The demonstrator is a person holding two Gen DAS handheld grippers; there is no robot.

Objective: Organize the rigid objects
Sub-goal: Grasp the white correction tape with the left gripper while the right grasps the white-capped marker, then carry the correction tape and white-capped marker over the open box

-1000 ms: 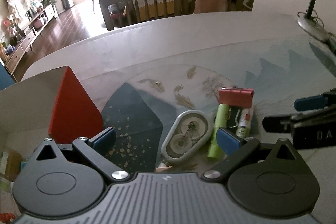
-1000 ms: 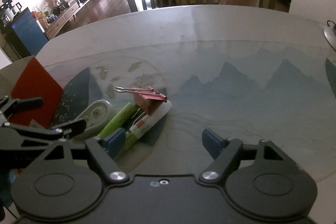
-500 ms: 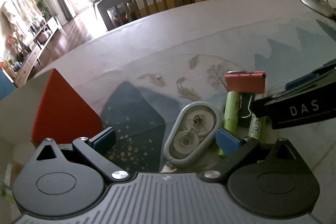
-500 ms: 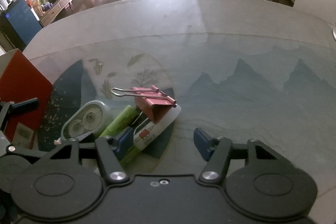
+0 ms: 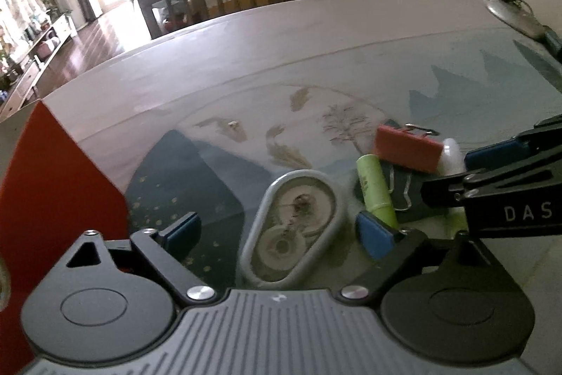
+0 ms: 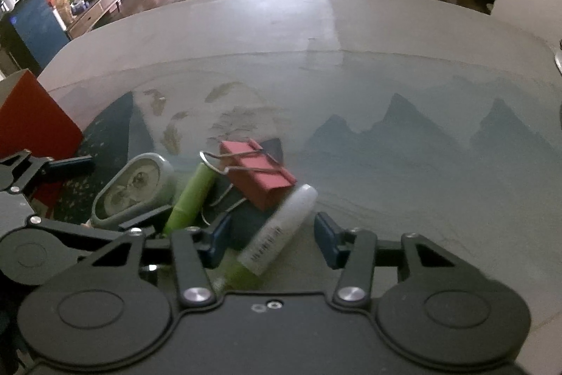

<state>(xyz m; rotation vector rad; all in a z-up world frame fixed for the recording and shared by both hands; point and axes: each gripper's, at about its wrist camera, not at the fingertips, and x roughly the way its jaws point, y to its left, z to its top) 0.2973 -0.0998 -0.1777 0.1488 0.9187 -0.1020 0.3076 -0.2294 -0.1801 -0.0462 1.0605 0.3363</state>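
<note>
The desk (image 6: pixel 386 34) carries a red box (image 5: pixel 52 185) at its left edge, likely the bin; beside it the stationery lies huddled; the tape dispenser (image 5: pixel 295 231) sits between the left gripper's (image 5: pixel 277 232) unclenched, just-narrowing jaws; the right gripper (image 6: pixel 270 239) has been closing around the white tube (image 6: pixel 281 231), not yet pinching.

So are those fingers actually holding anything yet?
Nothing is held: the left gripper straddles the correction tape, and the right gripper, just closing, straddles the white tube.

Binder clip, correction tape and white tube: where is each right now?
Binder clip (image 6: pixel 261 176): right wrist view, on its red body.
Correction tape (image 5: pixel 293 229): left wrist view, on its clear face.
White tube (image 6: pixel 281 229): right wrist view, mid-barrel.
</note>
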